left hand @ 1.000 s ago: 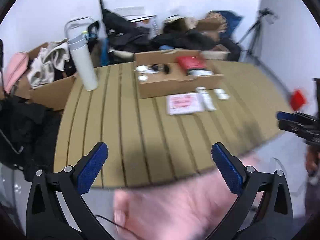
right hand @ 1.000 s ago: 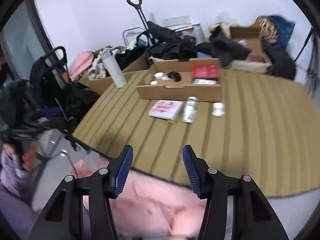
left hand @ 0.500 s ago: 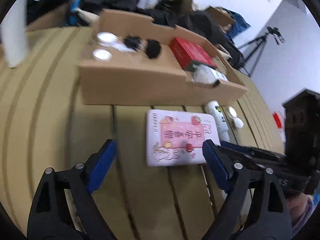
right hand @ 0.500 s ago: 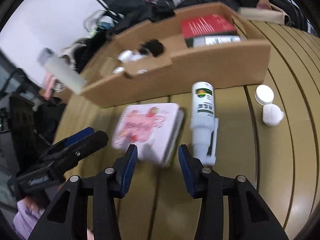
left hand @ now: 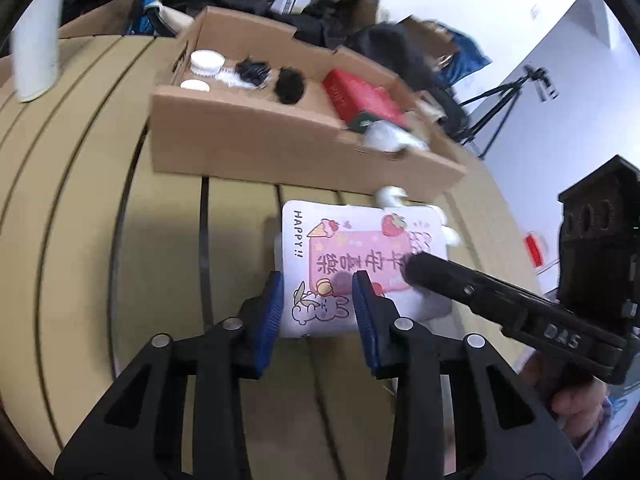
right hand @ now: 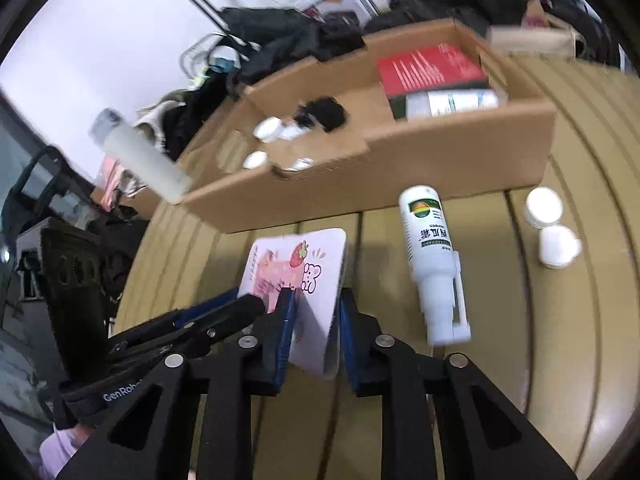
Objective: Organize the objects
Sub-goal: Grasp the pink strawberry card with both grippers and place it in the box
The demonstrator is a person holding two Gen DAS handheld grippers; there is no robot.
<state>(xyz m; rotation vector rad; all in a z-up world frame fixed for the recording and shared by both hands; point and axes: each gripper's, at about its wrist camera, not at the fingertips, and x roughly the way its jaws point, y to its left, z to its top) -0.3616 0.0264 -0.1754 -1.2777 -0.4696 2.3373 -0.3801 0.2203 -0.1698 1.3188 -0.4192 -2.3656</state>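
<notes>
A pink-and-white cartoon notebook (left hand: 360,264) lies on the slatted table in front of a cardboard box (left hand: 256,136). My left gripper (left hand: 318,292) hovers over the notebook's near left corner, jaws narrowed with a gap, holding nothing. My right gripper (right hand: 316,312) has its jaws on either side of the notebook's (right hand: 308,276) raised edge and grips it, tilting it off the table. The right gripper's finger also shows in the left wrist view (left hand: 460,284), resting on the notebook's right side.
A white pump bottle (right hand: 434,256) lies right of the notebook, with two small white jars (right hand: 550,226) beyond it. The box (right hand: 400,168) holds a red book (right hand: 428,68), jars and black items. A white flask (right hand: 140,156) stands at left. Bags and clothes clutter the back.
Both grippers moved in from the table edge to the notebook. The left jaws narrowed. The right jaws closed on the notebook's edge and tilted it up.
</notes>
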